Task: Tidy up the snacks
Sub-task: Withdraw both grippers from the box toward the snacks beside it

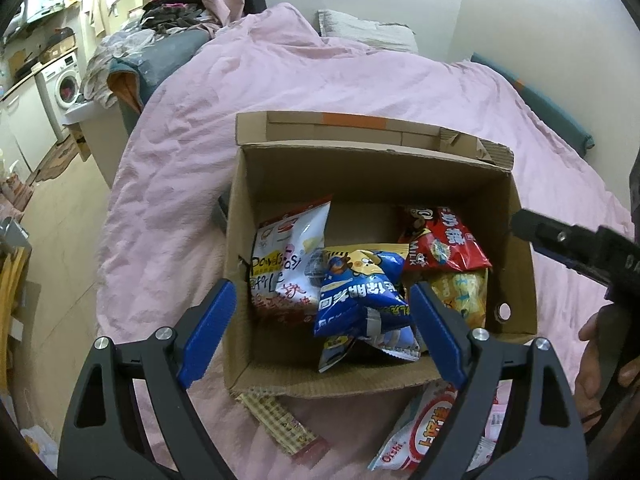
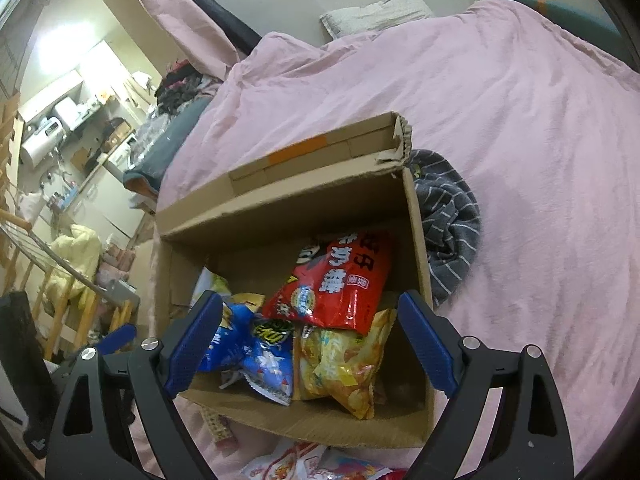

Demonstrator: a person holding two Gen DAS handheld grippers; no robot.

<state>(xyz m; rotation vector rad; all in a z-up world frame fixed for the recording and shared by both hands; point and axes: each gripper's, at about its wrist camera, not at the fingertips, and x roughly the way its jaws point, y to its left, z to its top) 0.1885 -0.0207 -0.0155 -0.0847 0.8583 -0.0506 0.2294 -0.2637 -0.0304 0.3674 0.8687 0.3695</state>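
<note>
An open cardboard box (image 1: 360, 184) stands on a pink bedspread. It holds a white snack bag (image 1: 288, 256), a blue bag (image 1: 360, 296), a red bag (image 1: 440, 240) and a yellow bag (image 1: 460, 292). My left gripper (image 1: 322, 286) hovers open over the box's near left part. The blue bag lies loose below its pads, untouched. My right gripper (image 2: 308, 296) is open and empty above the red bag (image 2: 340, 280) and the yellow bag (image 2: 344, 360). A white and pink bag (image 1: 424, 432) and a checked tan packet (image 1: 280, 420) lie on the bed in front of the box.
A grey striped cloth (image 2: 448, 216) lies against the box's right wall. A pillow (image 1: 368, 32) rests at the head of the bed. Left of the bed are a clothes pile (image 1: 176, 12), a washing machine (image 1: 64, 84) and bare floor. A hand (image 1: 600, 360) holds the right gripper's handle.
</note>
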